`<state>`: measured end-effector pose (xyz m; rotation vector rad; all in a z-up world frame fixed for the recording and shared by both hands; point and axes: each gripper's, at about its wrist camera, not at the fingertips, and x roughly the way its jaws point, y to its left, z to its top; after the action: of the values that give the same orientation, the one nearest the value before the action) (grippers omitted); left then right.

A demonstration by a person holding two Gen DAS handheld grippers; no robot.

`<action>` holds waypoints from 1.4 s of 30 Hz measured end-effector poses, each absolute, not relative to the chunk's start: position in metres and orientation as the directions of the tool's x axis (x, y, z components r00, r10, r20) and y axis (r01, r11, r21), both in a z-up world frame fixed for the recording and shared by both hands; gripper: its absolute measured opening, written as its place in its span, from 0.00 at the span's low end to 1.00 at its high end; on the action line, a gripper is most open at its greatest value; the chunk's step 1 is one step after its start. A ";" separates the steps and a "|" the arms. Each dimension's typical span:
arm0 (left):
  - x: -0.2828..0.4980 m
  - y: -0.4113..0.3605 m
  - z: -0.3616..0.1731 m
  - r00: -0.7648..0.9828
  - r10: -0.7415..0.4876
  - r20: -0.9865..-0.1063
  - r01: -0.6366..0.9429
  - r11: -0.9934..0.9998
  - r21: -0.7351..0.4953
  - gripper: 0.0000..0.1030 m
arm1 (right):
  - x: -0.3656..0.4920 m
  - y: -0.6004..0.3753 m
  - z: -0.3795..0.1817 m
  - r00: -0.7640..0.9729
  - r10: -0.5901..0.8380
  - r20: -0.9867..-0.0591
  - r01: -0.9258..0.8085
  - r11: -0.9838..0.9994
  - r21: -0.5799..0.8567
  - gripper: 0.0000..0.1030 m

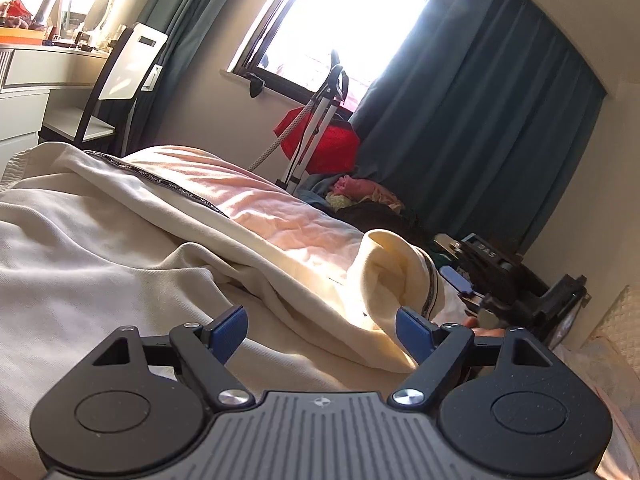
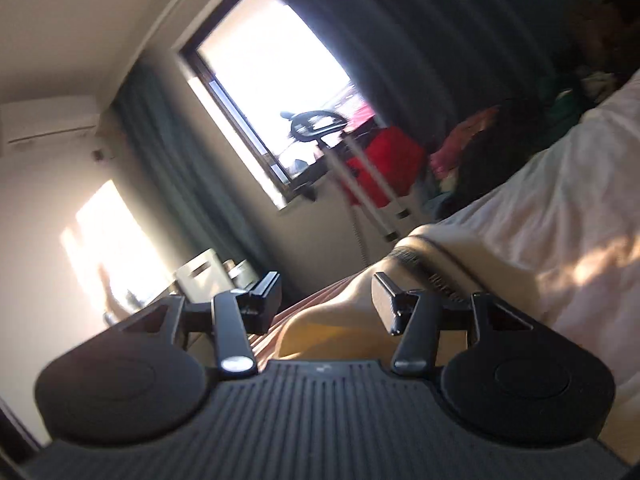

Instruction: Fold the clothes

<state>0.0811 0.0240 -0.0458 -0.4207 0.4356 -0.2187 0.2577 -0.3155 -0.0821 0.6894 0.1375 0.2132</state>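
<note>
Sunlit bed (image 1: 260, 196), cream garment (image 1: 120, 248) beneath left gripper (image 1: 320, 334) spread wide, right gripper (image 2: 326, 300) spread above it

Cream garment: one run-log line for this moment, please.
left gripper open, low over cream garment | right gripper open, empty | fold unfinished

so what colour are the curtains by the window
Dark teal curtains, clearest in the left wrist view.

Bright window (image 1: 340, 20) at 12 o'clock, teal curtains (image 1: 480, 120) flanking. Red bag (image 1: 332, 140) below sill, white-legged stand (image 1: 316, 120) before it. Chair (image 1: 120, 80), cluttered dresser (image 1: 36, 64) at 10 o'clock.
</note>
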 end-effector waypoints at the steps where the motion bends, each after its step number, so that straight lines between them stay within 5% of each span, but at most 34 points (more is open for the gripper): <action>1: 0.081 0.023 -0.046 0.886 -0.291 -0.362 0.115 0.893 -0.435 0.81 | 0.254 -0.329 -0.084 0.974 0.217 -0.056 -0.125 0.735 0.667 0.52; 9: 0.075 0.021 -0.047 0.888 -0.226 -0.400 0.063 0.923 -0.380 0.81 | 0.258 -0.351 -0.138 0.924 0.207 -0.322 0.133 0.615 0.777 0.51; 13: 0.074 0.023 -0.046 0.886 -0.221 -0.408 0.051 0.921 -0.386 0.81 | 0.268 -0.341 -0.174 0.881 0.339 -0.330 0.164 0.436 0.885 0.51; 18: 0.082 0.024 -0.050 0.878 -0.234 -0.418 0.046 0.910 -0.413 0.81 | 0.280 -0.346 -0.232 0.901 0.408 -0.147 0.169 -0.018 0.985 0.50; 28: 0.096 0.037 -0.061 0.874 -0.205 -0.440 -0.002 0.904 -0.427 0.81 | 0.339 -0.342 -0.227 0.879 0.355 -0.319 0.365 -0.070 0.928 0.50; 30: 0.094 0.039 -0.062 0.875 -0.197 -0.442 -0.011 0.905 -0.425 0.81 | 0.341 -0.346 -0.211 0.885 0.267 -0.382 0.389 0.028 0.921 0.47; 32: 0.092 0.041 -0.061 0.876 -0.204 -0.437 -0.010 0.899 -0.438 0.81 | 0.342 -0.355 -0.184 0.872 0.167 -0.460 0.426 0.200 0.882 0.07; 37: 0.093 0.041 -0.054 0.891 -0.198 -0.408 0.000 0.900 -0.435 0.81 | 0.340 -0.406 -0.094 0.858 -0.088 -0.507 0.479 0.496 0.724 0.03; 42: 0.093 0.041 -0.054 0.892 -0.205 -0.402 0.009 0.899 -0.437 0.81 | 0.312 -0.469 0.003 0.858 -0.322 -0.401 0.492 0.742 0.456 0.03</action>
<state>0.0934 0.0414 -0.0535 -0.4419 0.4580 -0.1148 0.3123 -0.4689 0.0034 0.5829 0.3080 -0.4535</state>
